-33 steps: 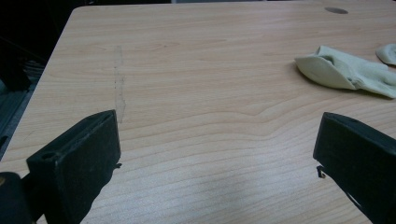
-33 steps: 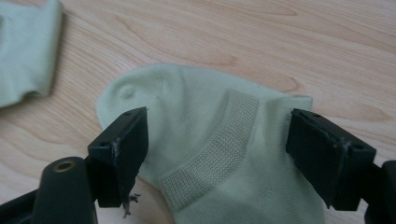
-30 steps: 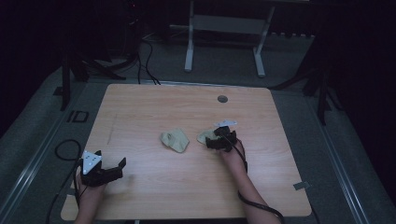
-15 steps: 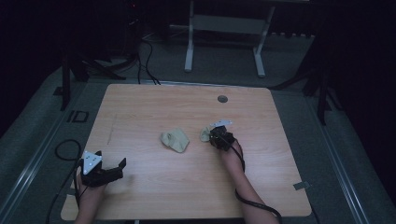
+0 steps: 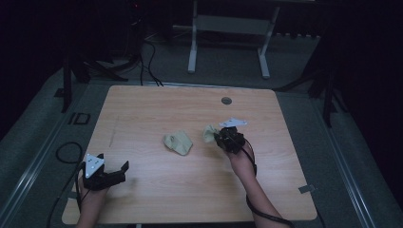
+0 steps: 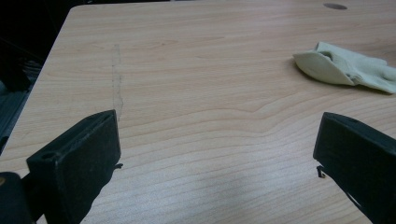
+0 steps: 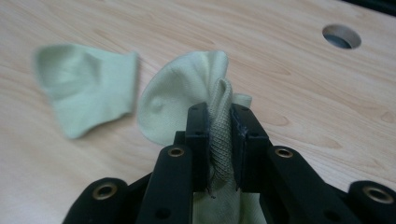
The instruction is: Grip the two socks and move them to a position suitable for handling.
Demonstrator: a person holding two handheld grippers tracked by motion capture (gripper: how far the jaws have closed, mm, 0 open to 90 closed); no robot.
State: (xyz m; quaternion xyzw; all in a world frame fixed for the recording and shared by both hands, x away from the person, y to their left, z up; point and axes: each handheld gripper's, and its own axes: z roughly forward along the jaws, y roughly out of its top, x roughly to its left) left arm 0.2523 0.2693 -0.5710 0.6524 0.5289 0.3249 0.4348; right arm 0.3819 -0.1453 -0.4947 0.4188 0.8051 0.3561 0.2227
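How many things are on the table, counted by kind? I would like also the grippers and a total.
Pale green socks: 2, one lying on the table, one pinched in the right gripper
Grippers: 2, left gripper and right gripper
Total: 4

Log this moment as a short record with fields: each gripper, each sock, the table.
right gripper: fingers shut on the held sock, cloth bunched between them
held sock: pale green, pinched near its ribbed part, by the table's middle
left gripper: fingers wide apart, nothing between them, near the table's front left corner
other sock: pale green, lying crumpled on the table, apart from both grippers
table: light wood, round hole near the far edge
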